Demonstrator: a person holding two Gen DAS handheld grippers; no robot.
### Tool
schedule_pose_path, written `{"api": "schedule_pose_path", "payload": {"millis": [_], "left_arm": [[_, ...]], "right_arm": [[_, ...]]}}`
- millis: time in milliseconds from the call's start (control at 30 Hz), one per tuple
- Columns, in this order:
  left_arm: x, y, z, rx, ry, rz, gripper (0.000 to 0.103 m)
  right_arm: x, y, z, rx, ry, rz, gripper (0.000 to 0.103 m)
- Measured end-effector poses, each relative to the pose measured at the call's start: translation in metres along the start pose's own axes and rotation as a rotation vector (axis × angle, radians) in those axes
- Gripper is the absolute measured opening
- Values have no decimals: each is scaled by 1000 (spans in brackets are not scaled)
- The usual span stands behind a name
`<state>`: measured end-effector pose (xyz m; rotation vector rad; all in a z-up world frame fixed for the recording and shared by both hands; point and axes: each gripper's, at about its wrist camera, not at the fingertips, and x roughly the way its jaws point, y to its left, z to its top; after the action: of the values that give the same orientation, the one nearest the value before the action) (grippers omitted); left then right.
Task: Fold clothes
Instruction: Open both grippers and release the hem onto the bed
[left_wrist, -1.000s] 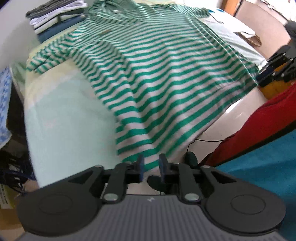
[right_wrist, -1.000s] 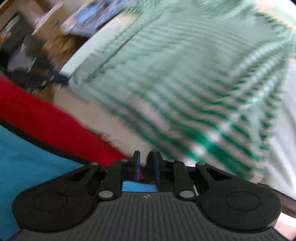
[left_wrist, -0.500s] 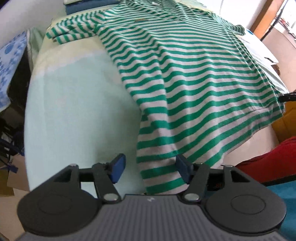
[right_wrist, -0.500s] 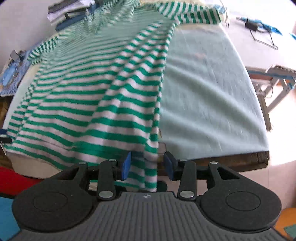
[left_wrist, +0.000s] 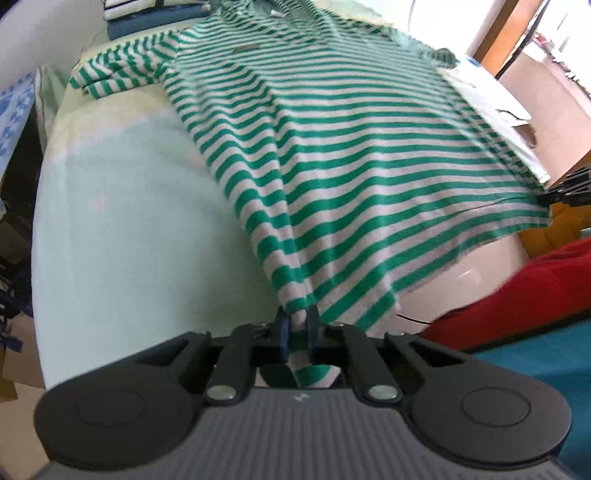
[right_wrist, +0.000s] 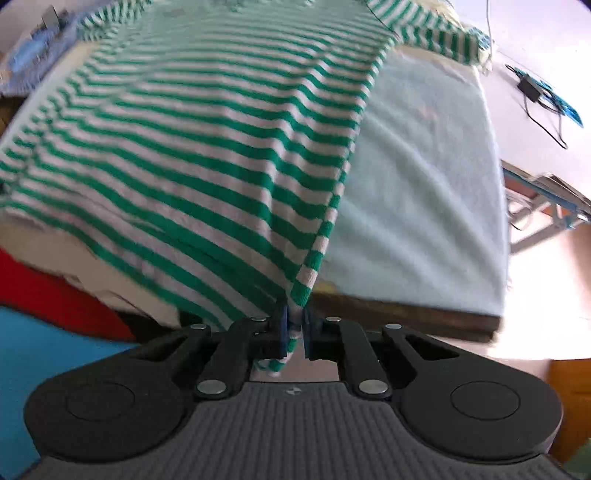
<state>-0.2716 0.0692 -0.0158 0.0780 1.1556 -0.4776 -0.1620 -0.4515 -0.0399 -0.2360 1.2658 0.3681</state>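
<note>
A green-and-white striped polo shirt (left_wrist: 351, 147) lies spread on the pale green table cover (left_wrist: 129, 221), collar at the far end. Its near hem hangs over the table's front edge. My left gripper (left_wrist: 298, 317) is closing, its jaws pinching the hem's left corner, and a fold of striped cloth bunches behind the pads. In the right wrist view the same shirt (right_wrist: 221, 129) runs away from me. My right gripper (right_wrist: 294, 317) is closing too, with the hem's right corner squeezed between its blue pads. The cloth rises tight from both grips.
A stack of folded clothes (left_wrist: 147, 14) sits at the table's far left. A person's red and blue clothing (left_wrist: 517, 302) is close at the front. A power adapter with cable (right_wrist: 532, 88) lies beside the cover (right_wrist: 424, 203). A metal frame (right_wrist: 546, 199) stands right of the table.
Both grippers opened wide over the hem corners half a second ago and have now come together on the cloth. Both sank slightly toward the table edge; the right one swung over from the left.
</note>
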Motion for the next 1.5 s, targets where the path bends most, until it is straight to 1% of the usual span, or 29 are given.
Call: {"api": "schedule_pose_path", "payload": {"millis": [100, 200, 300, 367, 400, 433, 467, 500, 567, 633, 700, 767, 800, 833, 867, 900, 933, 1033, 1100, 1200, 1233, 1300, 1333, 1367, 1400, 1433, 1467, 1500], "left_arm": [[1, 3, -5, -6, 13, 13, 4], [12, 15, -11, -18, 52, 40, 3], [14, 23, -15, -43, 58, 36, 3], [11, 22, -16, -27, 58, 40, 3], [10, 21, -16, -12, 61, 51, 3], [7, 21, -16, 2, 64, 63, 5], [3, 24, -17, 15, 70, 77, 8], [-1, 27, -17, 25, 76, 93, 8], [-9, 32, -11, 33, 69, 130, 7], [-20, 35, 2, 52, 19, 151, 8], [-26, 32, 19, 80, -50, 153, 8], [-18, 25, 40, 99, -112, 140, 21], [-12, 21, 50, 109, -141, 138, 22], [1, 14, 60, 120, -161, 156, 30], [15, 10, 71, 125, -179, 193, 31], [29, 7, 80, 126, -193, 223, 29], [42, 7, 88, 112, -195, 236, 30], [76, 14, 109, 50, -185, 251, 31], [85, 22, 115, 24, -188, 258, 31], [90, 33, 118, -6, -201, 271, 44], [91, 38, 118, -7, -200, 278, 51], [89, 48, 115, -1, -204, 273, 53], [88, 50, 115, 9, -204, 285, 56], [87, 52, 114, 21, -202, 306, 56], [86, 54, 114, 35, -198, 339, 54], [85, 57, 117, 38, -197, 346, 50], [84, 59, 121, 40, -204, 345, 45], [82, 59, 130, 39, -231, 323, 44]], "right_arm": [[1, -5, 3, 2, 7, -5, 8], [17, 1, 9, -5, 32, 4, 9], [24, 5, 12, -33, 46, -13, 10], [21, 0, 15, -26, 71, 1, 18], [17, -4, 16, -22, 91, 14, 30], [11, -8, 19, -29, 100, 9, 37], [4, -11, 22, -41, 103, -5, 37], [-5, -14, 26, -52, 93, -23, 37], [-25, -17, 36, -45, 25, -21, 37], [-37, -17, 51, -11, -68, 37, 37], [-33, -6, 63, 1, -147, 83, 36], [-20, 12, 72, -12, -203, 89, 35], [-11, 17, 76, -15, -228, 77, 35], [-1, 21, 81, -11, -245, 63, 35], [10, 26, 86, 3, -261, 57, 35], [17, 29, 92, 22, -271, 56, 35], [24, 32, 96, 44, -279, 54, 35], [35, 36, 104, 124, -307, 26, 36], [41, 35, 107, 171, -304, 14, 36], [44, 35, 104, 222, -314, 6, 36], [44, 35, 103, 237, -319, 8, 36], [44, 34, 100, 247, -325, -12, 34], [44, 34, 99, 238, -317, -55, 36], [45, 35, 99, 227, -305, -108, 35], [44, 33, 99, 235, -295, -135, 35], [43, 31, 99, 253, -287, -149, 34], [41, 29, 102, 278, -283, -133, 34], [37, 29, 107, 293, -299, -108, 34]]}}
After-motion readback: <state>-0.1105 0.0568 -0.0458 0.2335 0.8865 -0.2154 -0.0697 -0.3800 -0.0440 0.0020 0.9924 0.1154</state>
